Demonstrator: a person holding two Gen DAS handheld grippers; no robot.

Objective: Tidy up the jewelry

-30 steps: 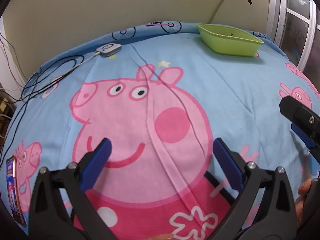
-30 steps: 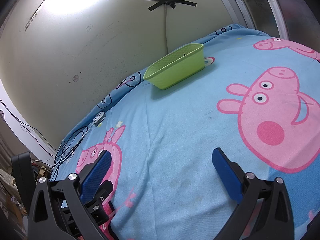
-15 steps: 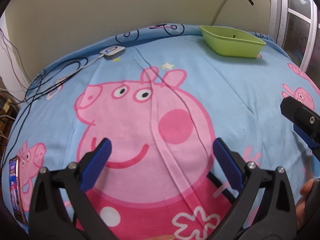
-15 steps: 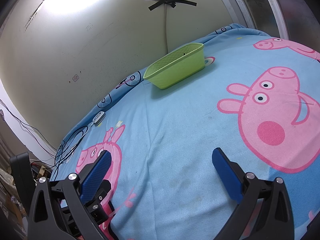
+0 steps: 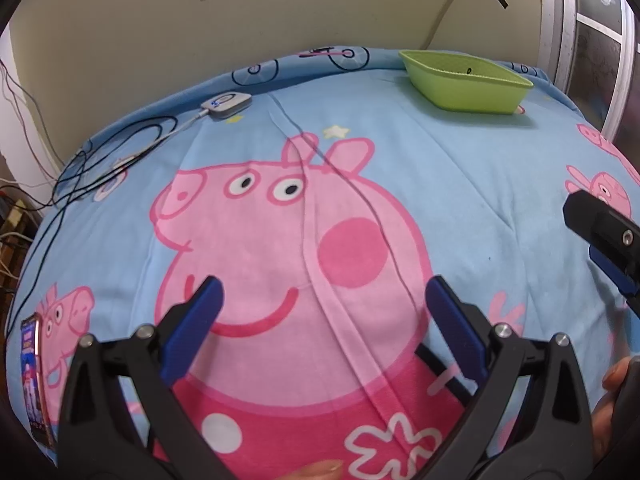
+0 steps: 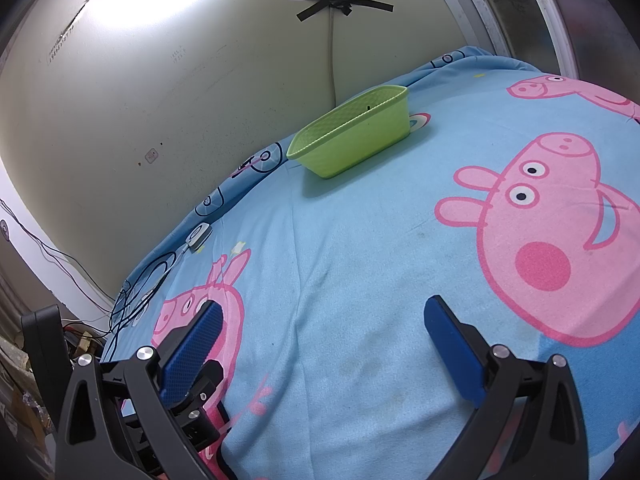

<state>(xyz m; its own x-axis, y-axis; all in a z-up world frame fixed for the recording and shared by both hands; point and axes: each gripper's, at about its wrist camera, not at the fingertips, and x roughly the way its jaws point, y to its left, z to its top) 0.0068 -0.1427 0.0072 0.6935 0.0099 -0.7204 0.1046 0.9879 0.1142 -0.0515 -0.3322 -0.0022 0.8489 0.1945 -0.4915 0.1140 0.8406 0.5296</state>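
A light green plastic basket (image 5: 466, 82) stands at the far right of the bed, near the wall; it also shows in the right wrist view (image 6: 352, 138). A small dark item lies inside it, too small to identify. My left gripper (image 5: 322, 296) is open and empty, low over the pink pig print. My right gripper (image 6: 324, 320) is open and empty over the blue sheet; part of it shows at the right edge of the left wrist view (image 5: 604, 240). No loose jewelry shows on the sheet.
The bed is covered by a blue cartoon-pig sheet (image 5: 460, 184). A small white device (image 5: 226, 102) with black cables (image 5: 100, 160) lies at the far left. A phone (image 5: 34, 376) lies at the near left edge. A wall runs behind the bed.
The left gripper has tilted slightly, so the bed and basket sit lower in its view. The right gripper has barely moved. Both stay open.
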